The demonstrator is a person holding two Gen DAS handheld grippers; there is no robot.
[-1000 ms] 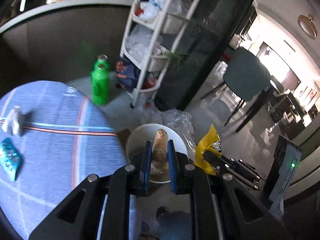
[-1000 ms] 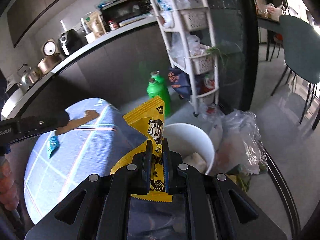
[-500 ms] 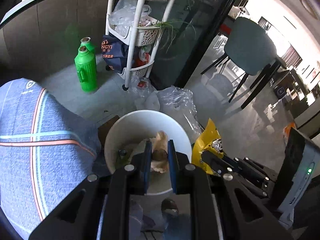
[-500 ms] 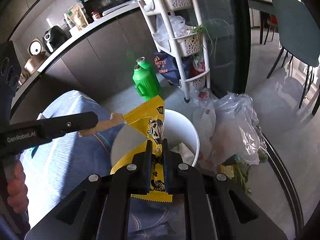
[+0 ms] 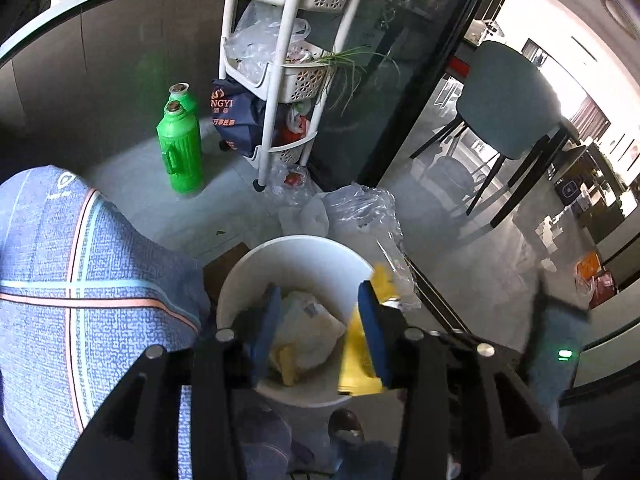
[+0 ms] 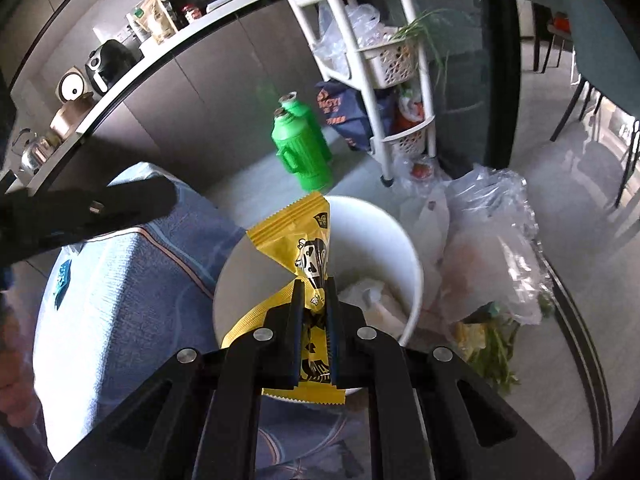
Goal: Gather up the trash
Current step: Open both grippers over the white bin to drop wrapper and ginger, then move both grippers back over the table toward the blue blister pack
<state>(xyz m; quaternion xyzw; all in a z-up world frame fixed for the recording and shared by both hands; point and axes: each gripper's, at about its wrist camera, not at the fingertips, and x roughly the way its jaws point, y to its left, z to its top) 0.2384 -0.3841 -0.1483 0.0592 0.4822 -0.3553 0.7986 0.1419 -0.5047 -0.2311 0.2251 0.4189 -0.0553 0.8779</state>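
A white trash bin (image 5: 296, 256) stands on the floor beside the blue-clothed table (image 5: 60, 288). It holds crumpled paper and wrappers (image 5: 308, 328). My left gripper (image 5: 318, 300) is open and empty right above the bin. My right gripper (image 6: 315, 284) is shut on a yellow snack wrapper (image 6: 298, 240) and holds it over the bin (image 6: 400, 240). The wrapper also shows beside my left gripper's right finger (image 5: 358, 364). A small blue wrapper (image 6: 62, 276) lies on the table.
Two green jugs (image 5: 180, 152) stand on the floor behind the bin. A white shelf trolley (image 5: 280, 72) and clear plastic bags (image 5: 360, 212) stand to its right. A green chair (image 5: 508, 100) is farther right. Vegetable scraps (image 6: 496, 352) lie on the floor.
My left gripper has swung from the table over the bin, opened and dropped the brown scrap it held into the bin. My right gripper has carried the yellow wrapper over the bin.
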